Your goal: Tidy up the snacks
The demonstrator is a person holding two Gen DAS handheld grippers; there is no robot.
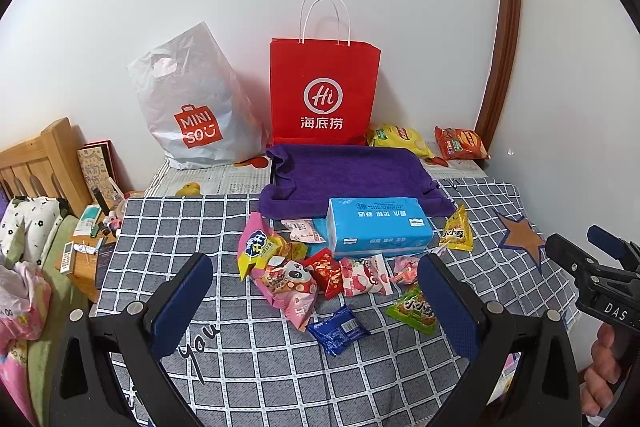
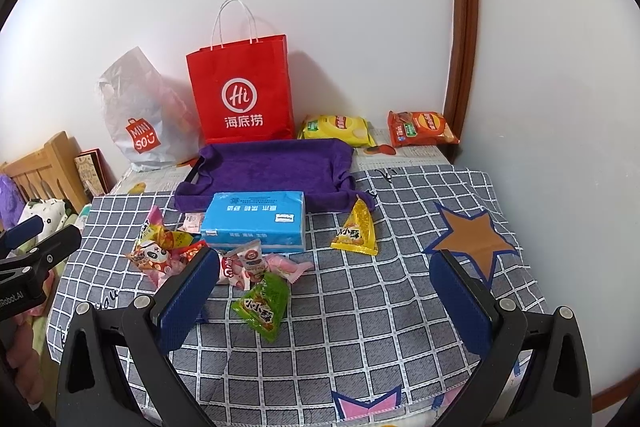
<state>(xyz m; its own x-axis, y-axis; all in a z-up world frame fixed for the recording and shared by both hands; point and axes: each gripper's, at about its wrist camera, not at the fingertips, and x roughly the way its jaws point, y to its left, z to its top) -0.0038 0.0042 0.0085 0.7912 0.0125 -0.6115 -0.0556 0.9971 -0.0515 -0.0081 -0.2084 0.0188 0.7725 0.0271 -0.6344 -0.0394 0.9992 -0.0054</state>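
Blue-padded left hand-held gripper (image 1: 314,301) and right hand-held gripper (image 2: 324,293) both spread wide, empty, above small colourful snack packets (image 1: 320,275) scattered on grey checked tablecloth (image 2: 360,307) near blue tissue pack (image 2: 256,221).

The left gripper (image 1: 316,301) is held low and level, its two blue-padded fingers (image 1: 182,301) spread wide apart with nothing between them. The right gripper (image 2: 334,297) is posed the same way, its blue pads (image 2: 460,301) equally far apart and empty, and it appears at the right edge of the left wrist view, level with the left one. A hand (image 1: 602,375) wraps that gripper's handle from below, though only a few fingers seem to show at the frame's edge.
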